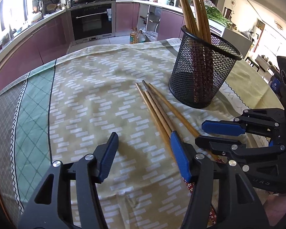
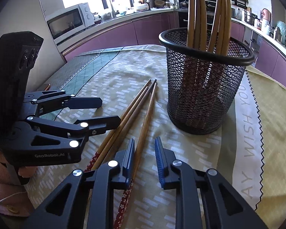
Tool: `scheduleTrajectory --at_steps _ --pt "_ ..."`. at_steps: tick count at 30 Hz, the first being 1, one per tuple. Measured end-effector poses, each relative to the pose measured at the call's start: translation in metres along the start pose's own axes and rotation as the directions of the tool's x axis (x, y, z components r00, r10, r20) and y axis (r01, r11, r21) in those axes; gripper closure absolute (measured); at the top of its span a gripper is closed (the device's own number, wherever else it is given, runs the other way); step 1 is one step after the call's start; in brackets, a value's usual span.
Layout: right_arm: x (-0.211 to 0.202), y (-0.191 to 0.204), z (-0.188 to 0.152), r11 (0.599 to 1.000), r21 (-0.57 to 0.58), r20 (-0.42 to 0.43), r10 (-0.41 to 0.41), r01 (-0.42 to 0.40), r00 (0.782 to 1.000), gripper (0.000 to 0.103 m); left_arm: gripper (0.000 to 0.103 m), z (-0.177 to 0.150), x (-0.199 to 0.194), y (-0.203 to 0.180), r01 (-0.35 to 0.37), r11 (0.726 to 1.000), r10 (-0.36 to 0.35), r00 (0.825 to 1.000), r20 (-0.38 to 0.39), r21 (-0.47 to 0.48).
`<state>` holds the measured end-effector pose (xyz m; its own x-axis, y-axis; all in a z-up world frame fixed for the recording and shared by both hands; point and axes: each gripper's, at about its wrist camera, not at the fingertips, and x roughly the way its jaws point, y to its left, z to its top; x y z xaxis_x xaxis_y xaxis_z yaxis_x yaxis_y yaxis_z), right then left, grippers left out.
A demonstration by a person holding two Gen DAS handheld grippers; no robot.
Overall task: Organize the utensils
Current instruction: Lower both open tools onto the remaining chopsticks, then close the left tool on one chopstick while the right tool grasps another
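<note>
My left tool (image 1: 144,149) stands about half open above the patterned yellow-green cloth (image 1: 97,87) that covers the surface. Nothing lies between its blue-padded fingers (image 1: 108,156); the right-hand finger sits just beside the loose wooden chopsticks (image 1: 154,105), and I cannot tell whether it touches them.

My right tool (image 2: 145,154) is nearly closed. One wooden chopstick with a red flowered handle (image 2: 145,118) passes under its left finger (image 2: 128,158) and into the narrow gap. I cannot tell whether the pads press on it.

Four loose chopsticks lie side by side on the cloth, near the middle of the surface. Their thin tips point toward the far edge. Their patterned red handles point toward me, beneath both tools.

The round black wire-mesh holder (image 1: 204,72) stands upright toward the far right part of the surface, just beyond the chopstick tips and apart from them. It holds several more wooden chopsticks (image 1: 196,19), handles down and tips up, leaning against its rim.

In the right wrist view, the left tool (image 2: 100,112) appears at the left, held by a hand (image 2: 2,168) in a pale pink sleeve (image 2: 13,204).
</note>
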<state>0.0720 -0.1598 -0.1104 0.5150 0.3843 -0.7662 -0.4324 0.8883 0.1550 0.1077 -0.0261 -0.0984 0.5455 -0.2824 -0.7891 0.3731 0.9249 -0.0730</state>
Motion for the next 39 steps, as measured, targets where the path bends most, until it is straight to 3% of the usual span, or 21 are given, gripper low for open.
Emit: scheduleTrajectory --at_steps 3,10,18,24,28,33,39 --pt "0.001 0.000 0.000 1.000 -0.001 0.000 -0.001 0.001 1.000 0.083 0.047 0.001 0.002 -0.001 0.001 1.000 -0.001 1.000 -0.005 0.001" --pt "0.001 -0.001 0.001 1.000 -0.003 0.001 -0.004 0.004 1.000 0.083 0.063 0.005 0.007 -0.002 -0.005 1.000 0.005 1.000 -0.022 0.019" --pt "0.010 0.003 0.011 1.000 -0.013 0.003 -0.020 0.020 1.000 0.083 0.067 0.010 0.010 0.003 -0.001 1.000 0.002 1.000 -0.028 0.014" --pt "0.013 0.001 0.014 1.000 0.013 0.008 -0.016 0.016 1.000 0.094 0.086 0.013 0.014 0.005 -0.018 1.000 0.018 1.000 -0.022 -0.001" --pt "0.010 -0.004 0.012 0.999 0.045 0.013 0.003 -0.003 1.000 0.096 0.093 0.011 0.013 0.010 -0.006 0.999 0.005 1.000 -0.013 -0.037" --pt "0.000 -0.010 0.008 0.997 0.073 0.042 0.034 -0.037 0.999 0.097 0.095 0.005 0.003 0.013 0.019 0.997 -0.019 1.000 0.004 -0.073" --pt "-0.001 -0.004 0.004 0.997 0.042 0.024 0.070 -0.071 0.997 0.097 0.095 -0.003 -0.001 0.003 0.064 0.997 -0.064 0.998 -0.011 -0.039"
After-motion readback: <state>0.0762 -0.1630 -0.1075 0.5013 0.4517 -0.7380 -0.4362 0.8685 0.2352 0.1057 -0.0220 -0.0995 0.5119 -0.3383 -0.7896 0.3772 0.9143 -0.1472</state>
